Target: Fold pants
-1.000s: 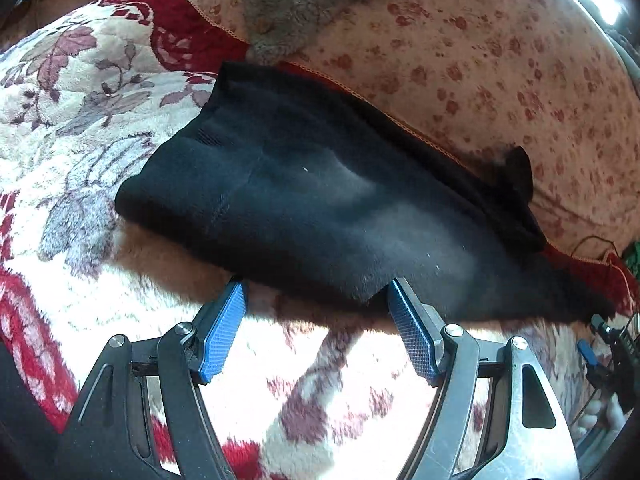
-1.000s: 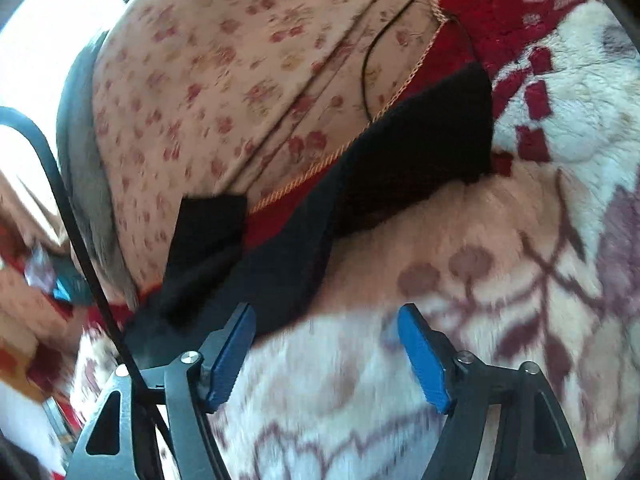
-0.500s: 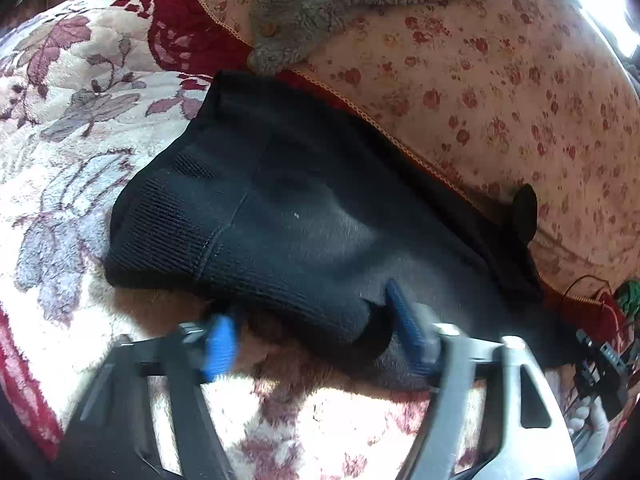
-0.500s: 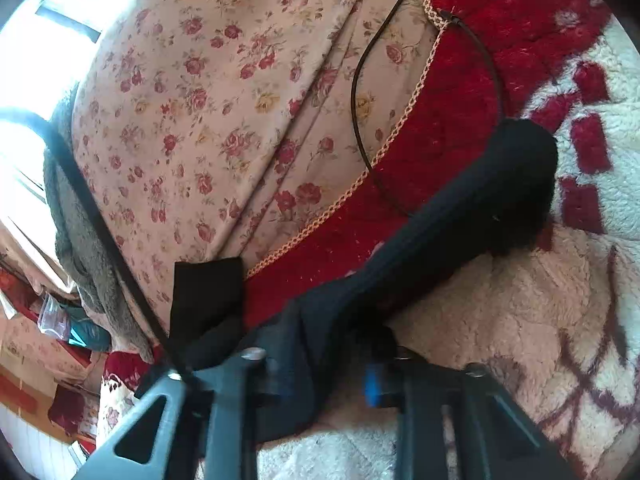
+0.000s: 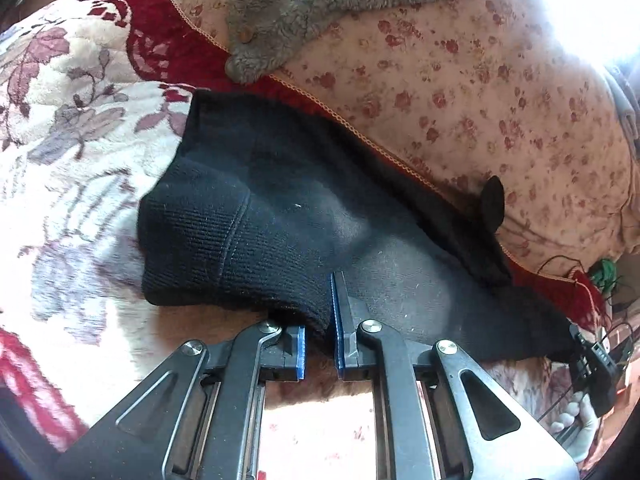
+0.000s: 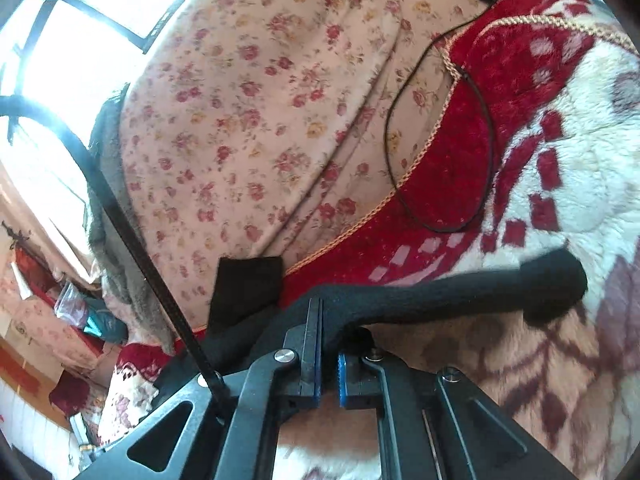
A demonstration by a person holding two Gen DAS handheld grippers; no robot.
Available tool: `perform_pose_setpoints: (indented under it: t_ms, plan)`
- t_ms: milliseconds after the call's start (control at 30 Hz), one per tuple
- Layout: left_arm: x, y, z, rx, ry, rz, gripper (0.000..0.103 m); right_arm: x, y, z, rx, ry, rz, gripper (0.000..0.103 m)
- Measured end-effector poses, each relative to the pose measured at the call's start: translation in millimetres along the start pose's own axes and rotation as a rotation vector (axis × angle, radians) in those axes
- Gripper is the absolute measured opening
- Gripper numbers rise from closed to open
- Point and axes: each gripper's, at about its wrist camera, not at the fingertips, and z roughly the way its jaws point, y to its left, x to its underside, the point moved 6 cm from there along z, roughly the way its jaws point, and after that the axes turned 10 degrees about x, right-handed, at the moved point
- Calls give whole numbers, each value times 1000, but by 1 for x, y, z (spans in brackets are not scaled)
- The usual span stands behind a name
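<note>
Black knit pants (image 5: 280, 216) lie on a red-and-white floral blanket (image 5: 72, 128), waistband end to the left, legs running right along a floral quilt. My left gripper (image 5: 320, 320) is shut on the near edge of the pants by the ribbed waistband. In the right wrist view my right gripper (image 6: 328, 344) is shut on the near edge of the pants leg (image 6: 460, 292), which is lifted off the blanket; the cuff end hangs free to the right. A black flap (image 6: 248, 288) of the pants rests against the quilt.
A pink floral quilt (image 5: 480, 92) piles up behind the pants, with a grey fleece garment (image 5: 320, 4) on top. A thin black cable (image 6: 472, 152) loops over the blanket's red border. A thicker black cable (image 6: 132, 240) runs from the right gripper.
Both grippers moved forward onto the pants edge and closed on it. The right gripper has raised the leg off the blanket.
</note>
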Motion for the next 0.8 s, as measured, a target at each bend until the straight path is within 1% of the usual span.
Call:
perform_pose_setpoints:
  t_ms: [167,267,400,533,567,633,700,733,800]
  plan:
    - [-2,6,-27,-8,-1,35,9,22,11,-26,-24,23,-36,5]
    - [2,18,-44,-17,16,44,9,45,15,-42,-54,53,-40,5]
    - [14,35,-56,-41,47,47,9,89,14,-62,-82,121,-41,5]
    - [32,50,-54,-73,81,55,9,125,-1,-67,-53,177,-28,5]
    - [35,52,-53,-79,84,54,9,131,-14,-66,-35,181,20,5]
    - [38,54,-51,-90,79,55,9,131,-34,-63,-12,183,111,11]
    - [39,53,-50,-96,75,57,9,125,-49,-61,-46,165,201,11]
    - [38,53,-49,-101,75,57,9,122,-52,-60,-48,158,215,11]
    - [38,55,-49,-96,74,47,9,114,-49,-58,-16,139,170,11]
